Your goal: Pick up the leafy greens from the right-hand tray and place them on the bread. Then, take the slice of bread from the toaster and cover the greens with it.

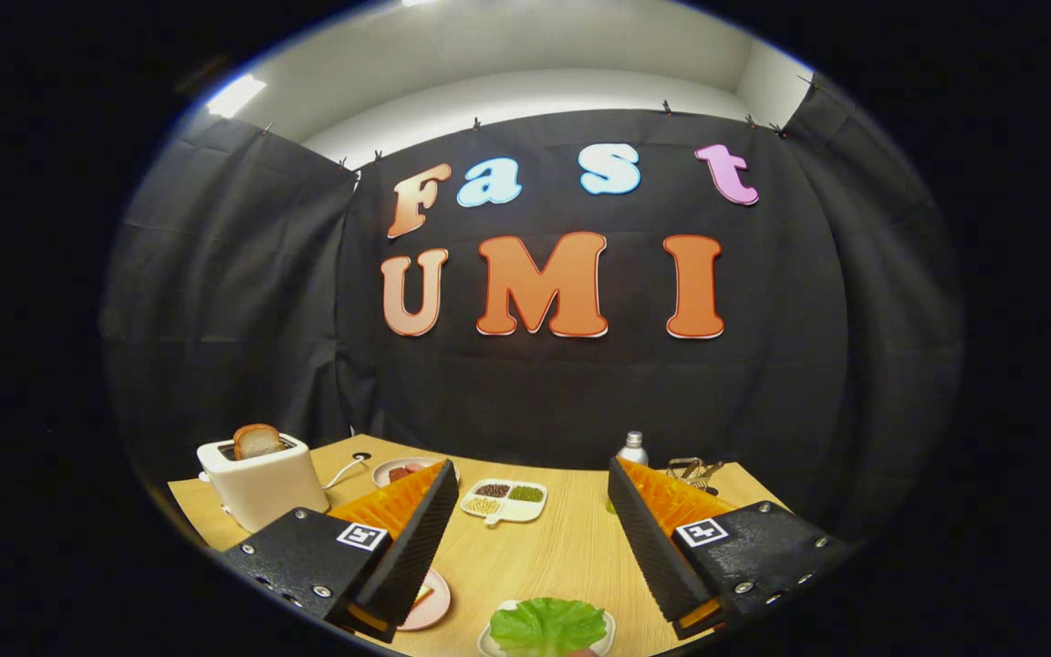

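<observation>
Green leafy greens are seen on a white tray at the bottom centre of the frame, between the gripper fingers, which are spread wide. Toward the lower left, bread is held in the toaster.

Gripper-mounted fisheye — high above table

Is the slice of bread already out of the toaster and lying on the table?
No: the slice of bread stands in the slot of the toaster, beyond the open gripper, whose fingers hold nothing.
</observation>
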`<state>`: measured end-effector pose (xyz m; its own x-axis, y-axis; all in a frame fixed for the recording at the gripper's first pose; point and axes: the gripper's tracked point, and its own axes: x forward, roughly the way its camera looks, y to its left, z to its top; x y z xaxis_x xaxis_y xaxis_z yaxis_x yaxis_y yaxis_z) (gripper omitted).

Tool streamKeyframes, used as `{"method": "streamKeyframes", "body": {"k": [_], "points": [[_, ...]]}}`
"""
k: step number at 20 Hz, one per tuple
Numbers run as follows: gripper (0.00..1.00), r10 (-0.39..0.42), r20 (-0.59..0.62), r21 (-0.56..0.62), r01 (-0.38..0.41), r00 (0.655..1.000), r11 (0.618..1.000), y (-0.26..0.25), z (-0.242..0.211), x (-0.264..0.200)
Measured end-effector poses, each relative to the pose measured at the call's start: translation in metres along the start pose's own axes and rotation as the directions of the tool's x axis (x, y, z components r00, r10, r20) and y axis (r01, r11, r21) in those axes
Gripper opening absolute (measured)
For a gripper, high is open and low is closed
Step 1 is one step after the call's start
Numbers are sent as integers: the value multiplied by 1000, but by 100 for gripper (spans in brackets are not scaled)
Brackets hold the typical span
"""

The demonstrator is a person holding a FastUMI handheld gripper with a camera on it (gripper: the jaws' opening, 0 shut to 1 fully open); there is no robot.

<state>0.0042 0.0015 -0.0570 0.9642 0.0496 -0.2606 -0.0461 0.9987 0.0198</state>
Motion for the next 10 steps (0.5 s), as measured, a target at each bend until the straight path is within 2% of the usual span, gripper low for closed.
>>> {"method": "streamKeyframes", "body": {"k": [3, 5, 10], "points": [[99, 14, -126, 11, -12, 992, 1000, -3, -32, 5], [99, 14, -219, 16, -11, 976, 1000, -4, -53, 6], [99, 22, -359, 44, -7, 933, 999, -3, -89, 9]]}}
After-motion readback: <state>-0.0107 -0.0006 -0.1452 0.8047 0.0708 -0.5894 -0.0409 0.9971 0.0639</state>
